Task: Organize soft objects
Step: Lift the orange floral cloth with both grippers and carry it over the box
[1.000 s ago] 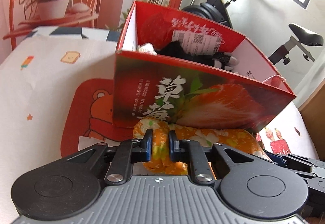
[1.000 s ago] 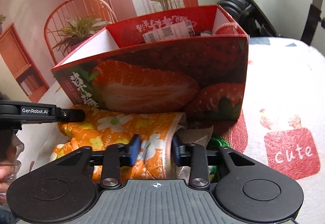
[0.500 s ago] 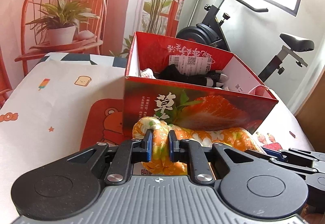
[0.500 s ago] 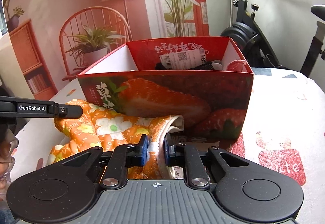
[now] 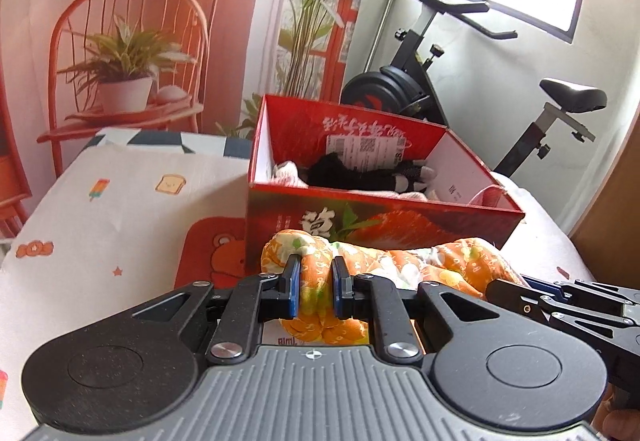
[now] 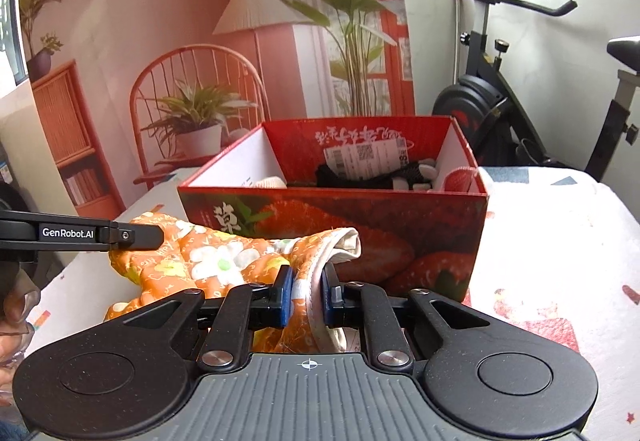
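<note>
Item: orange floral cloth (image 5: 404, 261), bunched, slung between my 2 grippers in front of the red strawberry box (image 5: 384, 217). My left gripper (image 5: 314, 291) is clamped on 1 end; my right gripper (image 6: 306, 295) pinches its white-lined edge. Box contents: black and white soft pieces (image 5: 360, 177).

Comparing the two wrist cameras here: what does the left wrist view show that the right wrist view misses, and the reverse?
Only the left wrist view shows the bear print on the table cover and the bike's seat. Only the right wrist view shows the cloth's white lining and a wooden shelf. Both show the orange flowered cloth, pinched in each hand-held gripper, and the strawberry box holding dark items.
</note>
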`<state>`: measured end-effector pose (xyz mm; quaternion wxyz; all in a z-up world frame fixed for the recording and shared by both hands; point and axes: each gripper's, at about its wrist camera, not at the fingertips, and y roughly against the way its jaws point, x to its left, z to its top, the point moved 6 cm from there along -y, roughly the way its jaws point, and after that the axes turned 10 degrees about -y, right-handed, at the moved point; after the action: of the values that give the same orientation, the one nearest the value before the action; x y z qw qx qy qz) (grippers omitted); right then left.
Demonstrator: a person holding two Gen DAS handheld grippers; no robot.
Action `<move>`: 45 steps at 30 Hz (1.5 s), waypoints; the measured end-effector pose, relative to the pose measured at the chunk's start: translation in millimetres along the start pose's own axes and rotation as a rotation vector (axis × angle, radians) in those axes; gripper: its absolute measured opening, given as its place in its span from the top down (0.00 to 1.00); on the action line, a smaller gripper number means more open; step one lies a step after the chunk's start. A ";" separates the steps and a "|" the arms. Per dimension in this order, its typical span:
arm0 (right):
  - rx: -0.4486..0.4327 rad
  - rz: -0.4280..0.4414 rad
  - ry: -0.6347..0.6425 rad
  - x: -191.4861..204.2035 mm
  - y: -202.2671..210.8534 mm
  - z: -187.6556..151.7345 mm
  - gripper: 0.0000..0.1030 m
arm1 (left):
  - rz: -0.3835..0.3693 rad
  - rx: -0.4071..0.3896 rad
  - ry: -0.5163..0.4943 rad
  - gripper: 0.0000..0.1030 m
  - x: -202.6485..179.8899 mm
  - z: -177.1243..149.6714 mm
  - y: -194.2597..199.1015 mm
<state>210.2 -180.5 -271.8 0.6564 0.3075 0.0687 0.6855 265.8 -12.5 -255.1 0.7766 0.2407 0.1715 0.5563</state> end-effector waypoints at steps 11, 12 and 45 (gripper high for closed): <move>-0.086 0.030 0.047 12.9 23.4 32.8 0.87 | -0.004 -0.079 0.001 0.84 -2.1 24.8 23.9; -0.087 0.035 0.050 13.8 23.9 36.9 0.87 | -0.006 -0.085 0.007 0.84 -1.3 27.3 25.6; -0.060 0.023 0.049 -46.0 -102.3 164.1 0.87 | 0.043 -0.089 -0.117 0.84 -5.1 128.4 -97.9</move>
<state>379.6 -261.5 -206.5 0.6557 0.2715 0.0606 0.7019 409.3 -66.8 -204.5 0.7830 0.2417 0.0955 0.5651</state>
